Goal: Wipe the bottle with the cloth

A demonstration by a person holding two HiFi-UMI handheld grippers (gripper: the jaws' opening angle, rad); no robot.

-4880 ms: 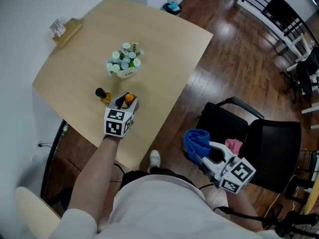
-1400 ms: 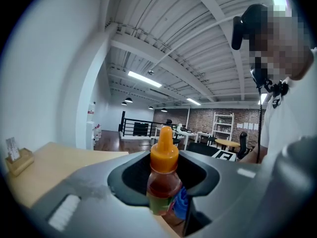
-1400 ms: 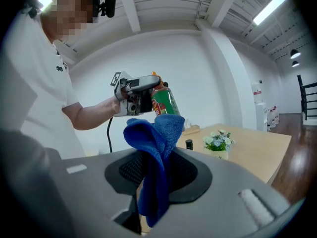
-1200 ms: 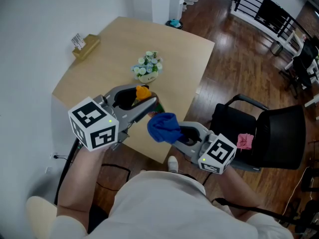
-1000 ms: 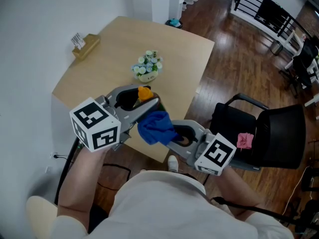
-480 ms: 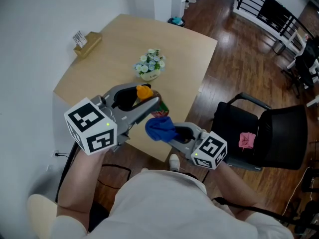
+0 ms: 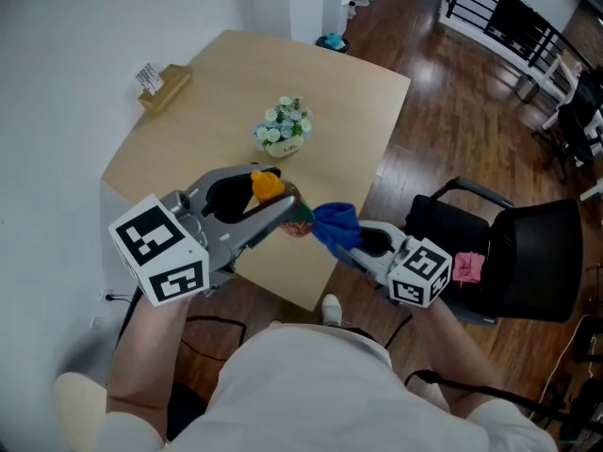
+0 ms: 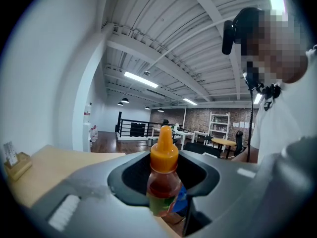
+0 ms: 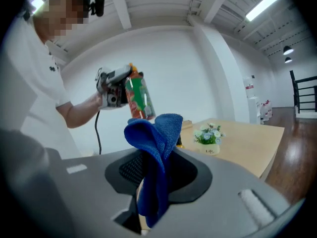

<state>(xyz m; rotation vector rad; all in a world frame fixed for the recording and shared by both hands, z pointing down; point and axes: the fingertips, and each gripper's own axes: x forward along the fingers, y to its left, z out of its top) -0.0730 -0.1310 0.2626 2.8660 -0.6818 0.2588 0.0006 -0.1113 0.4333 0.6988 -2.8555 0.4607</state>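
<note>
The bottle (image 8: 163, 185), orange cap up and its long axis slightly tilted, is clamped around its body by the left gripper (image 7: 275, 203) and held in the air over the table's (image 7: 217, 92) near edge. The blue cloth (image 7: 335, 226), pinched in the right gripper (image 7: 363, 245), hangs just beside the bottle's lower end. Both forearms are raised in front of the chest.

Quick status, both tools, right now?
Left tool: shut on the orange-capped plastic sauce bottle.
Right tool: shut on the blue microfibre cloth.
</note>
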